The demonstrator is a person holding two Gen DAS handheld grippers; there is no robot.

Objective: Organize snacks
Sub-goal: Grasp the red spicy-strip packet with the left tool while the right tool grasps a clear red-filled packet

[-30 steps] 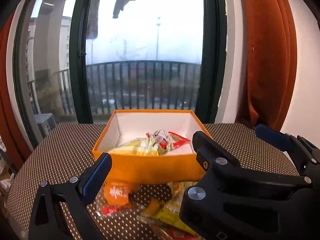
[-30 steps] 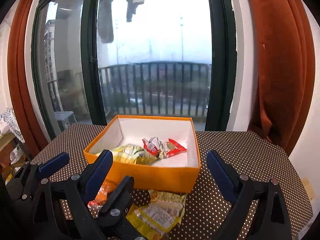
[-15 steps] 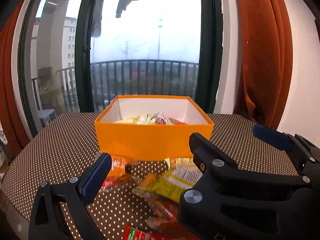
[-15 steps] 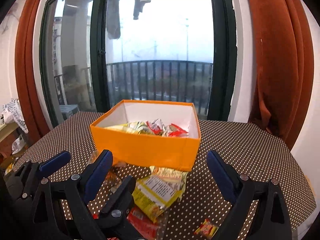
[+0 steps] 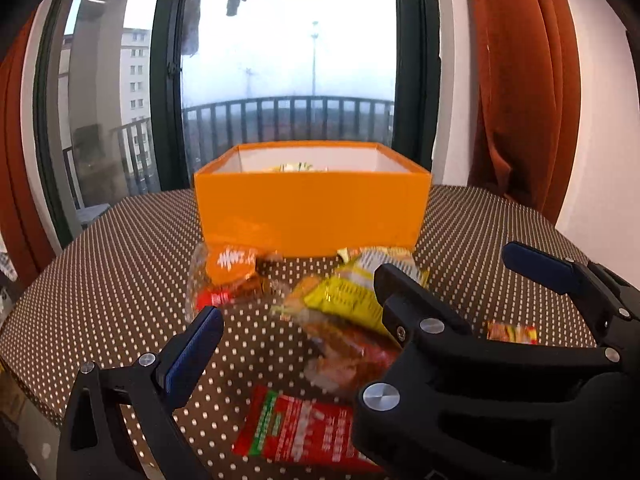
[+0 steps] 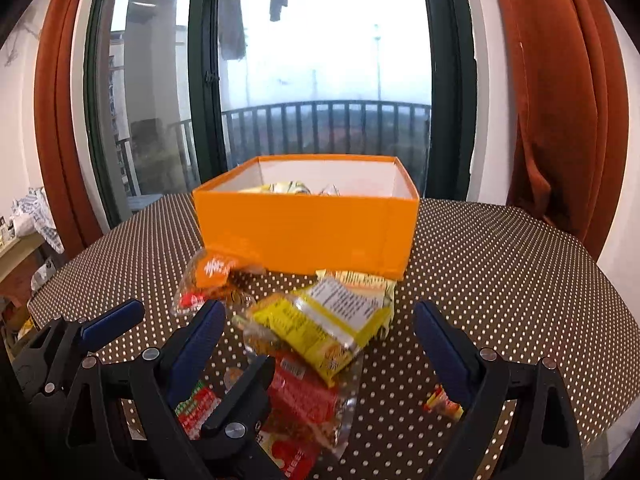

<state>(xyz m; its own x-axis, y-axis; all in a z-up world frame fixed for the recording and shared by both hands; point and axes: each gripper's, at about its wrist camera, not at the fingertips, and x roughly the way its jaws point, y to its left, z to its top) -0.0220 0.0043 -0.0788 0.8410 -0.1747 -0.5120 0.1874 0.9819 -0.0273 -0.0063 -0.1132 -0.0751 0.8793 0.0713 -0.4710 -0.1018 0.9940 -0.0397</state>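
An orange box (image 5: 312, 210) (image 6: 304, 232) stands on the dotted table with several snack packets inside, mostly hidden by its front wall. Loose snacks lie in front of it: a yellow packet (image 5: 348, 296) (image 6: 320, 324), an orange-and-clear packet (image 5: 228, 276) (image 6: 212, 280), a red packet (image 5: 300, 428) (image 6: 300, 400) and a small red-yellow candy (image 5: 512, 332) (image 6: 444, 404). My left gripper (image 5: 292, 320) (image 6: 188, 340) is open and empty above the pile. My right gripper (image 6: 320, 340) is open and empty, close beside the left one.
The round table (image 5: 120, 280) (image 6: 500, 272) has a brown cloth with white dots; its edge curves near on both sides. A glass balcony door (image 5: 288, 72) and rust curtains (image 5: 520, 80) stand behind the box. Clutter sits on a shelf at far left (image 6: 28, 216).
Both grippers have dropped lower and pulled back from the box. The box interior is now nearly hidden, and more loose snacks show in front. Both stay open.
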